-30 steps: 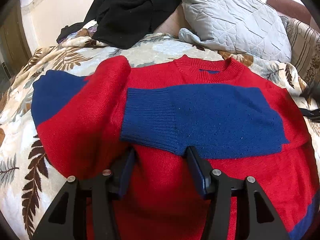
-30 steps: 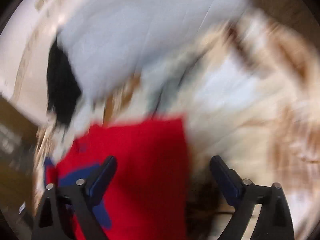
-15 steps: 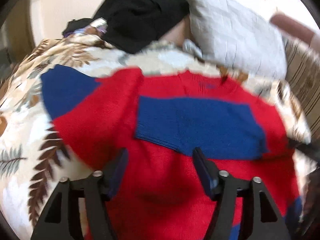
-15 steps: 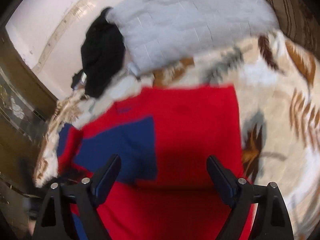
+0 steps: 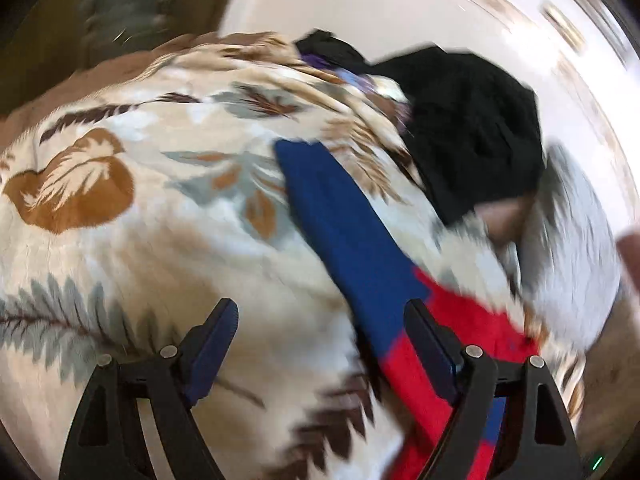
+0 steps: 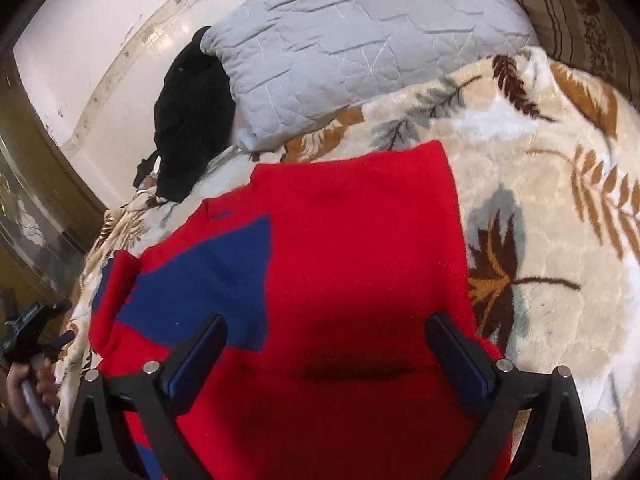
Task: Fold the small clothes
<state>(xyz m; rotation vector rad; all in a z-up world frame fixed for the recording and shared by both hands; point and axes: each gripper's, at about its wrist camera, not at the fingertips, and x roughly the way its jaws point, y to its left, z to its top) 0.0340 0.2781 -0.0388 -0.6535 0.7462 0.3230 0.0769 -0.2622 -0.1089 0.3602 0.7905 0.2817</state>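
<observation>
While it lies flat on the blanket (image 6: 560, 320), the sweater (image 6: 340, 280) fills the near middle of the right wrist view, red with a blue sleeve (image 6: 208, 280) folded across its left part. The right gripper (image 6: 326, 344) hangs over the sweater's near part with its jaws spread wide, holding nothing; a dark shadow lies on the red knit between them. Far beyond the collar, a grey pillow (image 6: 360, 40) rests on the blanket, with a black garment (image 6: 192, 120) just to its left. At the left edge of that view a hand (image 6: 28, 388) grips a black tool.

In the blurred left wrist view, the left gripper (image 5: 320, 332) is also spread and empty, over the blanket (image 5: 140, 220). The other sleeve (image 5: 344, 232), blue turning red nearer the body, runs from the far middle toward the near right, passing by the right finger (image 5: 430, 348). The black garment (image 5: 472, 140) and the pillow (image 5: 572, 248) sit at the far right.
</observation>
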